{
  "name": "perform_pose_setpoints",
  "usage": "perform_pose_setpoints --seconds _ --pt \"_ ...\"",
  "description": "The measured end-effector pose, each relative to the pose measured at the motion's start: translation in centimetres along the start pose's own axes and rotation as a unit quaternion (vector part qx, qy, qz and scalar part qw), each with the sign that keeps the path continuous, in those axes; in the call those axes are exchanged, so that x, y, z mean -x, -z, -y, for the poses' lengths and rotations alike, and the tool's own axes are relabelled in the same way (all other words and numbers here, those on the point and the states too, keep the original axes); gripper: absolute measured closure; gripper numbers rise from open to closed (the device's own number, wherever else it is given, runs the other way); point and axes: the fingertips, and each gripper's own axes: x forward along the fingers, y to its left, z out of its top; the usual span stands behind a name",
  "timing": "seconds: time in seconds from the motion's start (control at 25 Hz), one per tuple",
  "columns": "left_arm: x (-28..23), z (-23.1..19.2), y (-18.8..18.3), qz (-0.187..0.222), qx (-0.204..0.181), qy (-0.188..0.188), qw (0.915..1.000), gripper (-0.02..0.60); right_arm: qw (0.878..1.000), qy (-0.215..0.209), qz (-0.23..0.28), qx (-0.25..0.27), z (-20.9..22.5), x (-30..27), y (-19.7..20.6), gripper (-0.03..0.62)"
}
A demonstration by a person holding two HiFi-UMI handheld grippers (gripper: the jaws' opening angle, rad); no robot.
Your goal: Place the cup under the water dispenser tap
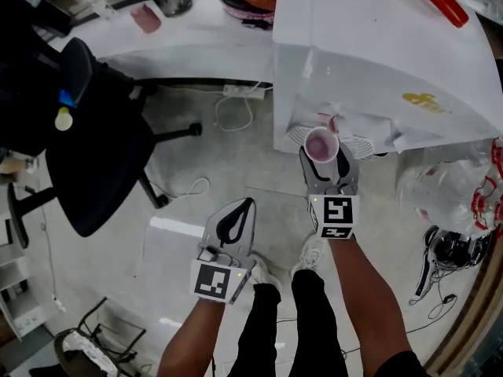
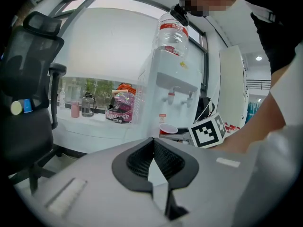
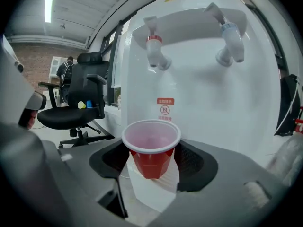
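Note:
A red plastic cup (image 1: pixel 321 144) with a pale inside stands upright between the jaws of my right gripper (image 1: pixel 323 155), which is shut on its sides. In the right gripper view the cup (image 3: pixel 151 150) sits low in front of the white water dispenser (image 3: pixel 199 93), roughly below the red tap (image 3: pixel 155 48); the blue tap (image 3: pixel 229 44) is to the right. The cup has not touched the drip tray (image 1: pixel 297 136). My left gripper (image 1: pixel 247 206) hangs lower left over the floor, shut and empty (image 2: pixel 152 143). From there the cup (image 2: pixel 168 129) shows beside the dispenser (image 2: pixel 173 93).
A black office chair (image 1: pixel 102 132) stands to the left. A clear plastic bag (image 1: pixel 440 187) lies right of the dispenser. Cables and a power strip (image 1: pixel 236 93) lie on the floor by the white counter (image 1: pixel 196 42). The person's shoes (image 1: pixel 310 254) are below the grippers.

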Motion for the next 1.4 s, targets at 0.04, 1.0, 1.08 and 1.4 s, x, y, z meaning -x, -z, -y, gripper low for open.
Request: perform_pose_setpoints --seconds 0.04,1.0,1.08,1.4 --pt "0.0 0.0 0.2 -0.002 0.001 0.0 1.0 0.565 1.0 0.001 -0.002 0.0 0.0 -0.1 0.2 0.298" --pt "-0.2 -0.1 0.3 -0.011 0.003 0.003 0.9999 0.565 0.999 0.008 -0.027 -0.016 0.5 -0.1 1.6 0.191" --pt "0.1 0.1 -0.4 -0.009 0.003 0.004 0.9999 0.565 0.999 0.007 -0.029 -0.023 0.2 1.5 1.3 0.191" --pt "2.4 1.4 -5.0 0.003 0.01 0.016 0.9998 0.565 0.998 -0.016 0.038 -0.047 -3.9 10.6 -7.1 0.262"
